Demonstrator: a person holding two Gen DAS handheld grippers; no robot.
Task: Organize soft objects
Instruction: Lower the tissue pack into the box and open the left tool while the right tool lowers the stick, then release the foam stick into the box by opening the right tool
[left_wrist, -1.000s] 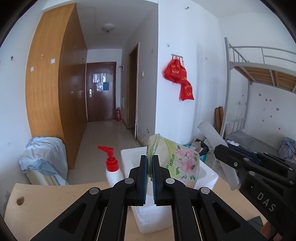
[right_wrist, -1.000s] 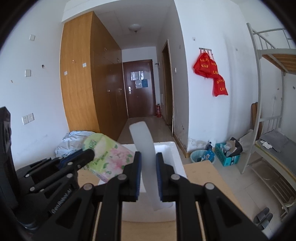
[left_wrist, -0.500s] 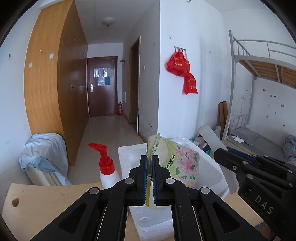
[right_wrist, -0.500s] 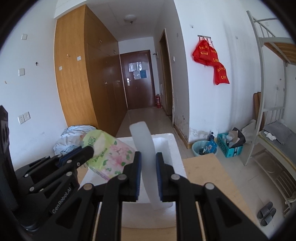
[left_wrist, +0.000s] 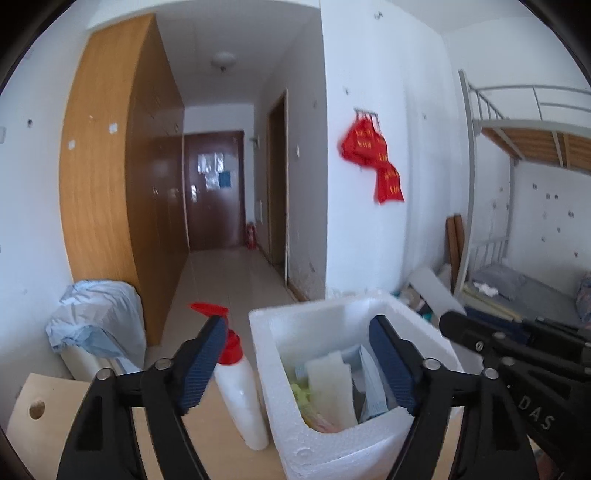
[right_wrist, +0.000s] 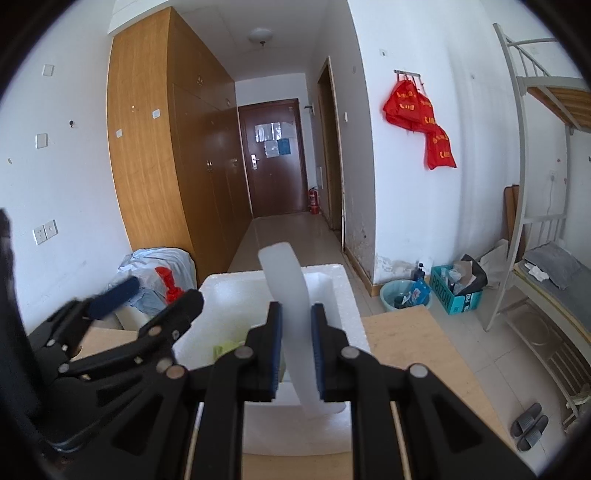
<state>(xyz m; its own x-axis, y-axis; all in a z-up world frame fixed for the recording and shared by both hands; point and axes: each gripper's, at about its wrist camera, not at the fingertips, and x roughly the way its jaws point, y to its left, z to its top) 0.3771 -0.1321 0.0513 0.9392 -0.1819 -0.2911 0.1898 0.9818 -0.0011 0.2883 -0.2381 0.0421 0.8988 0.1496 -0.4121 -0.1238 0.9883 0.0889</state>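
A white-walled dormitory room with a corridor leading to a dark door (right_wrist: 274, 157), a tall wooden wardrobe (right_wrist: 155, 155) on the left, red bags (right_wrist: 419, 122) hung from a wall hook, and a metal bunk bed (right_wrist: 546, 229) on the right; in the foreground, a light wooden table (left_wrist: 55, 413) bearing a white foam box (left_wrist: 332, 454); just beside the box's left wall, upright, a white pump bottle (left_wrist: 238, 391) with a red dispenser head. Left gripper (left_wrist: 297, 363): jaws spread wide and empty, the blue-padded fingers (left_wrist: 201, 363) straddling the near left part of the box, one over the bottle and the other over the box's opening. Inside the box: several soft items lying loosely together, among them a pale foam piece (left_wrist: 330, 384), a yellow-green packet (left_wrist: 301, 393) at the left of the interior and a white plastic packet (left_wrist: 373, 387) at the right; details blurred. Right gripper (right_wrist: 296, 347): jaws closed on a white foam strip (right_wrist: 290, 295), held nearly upright, above the near wall of the box (right_wrist: 332, 291); the strip's upper end rises clear of the pads and its lower end hangs below them. Beyond the table, on the floor: a bundle of pale blue cloth (left_wrist: 98, 321) at the left; a teal basin (right_wrist: 404, 295) and a blue crate (right_wrist: 456, 293) by the wall at the right; grey slippers (right_wrist: 530, 426) near the bed.
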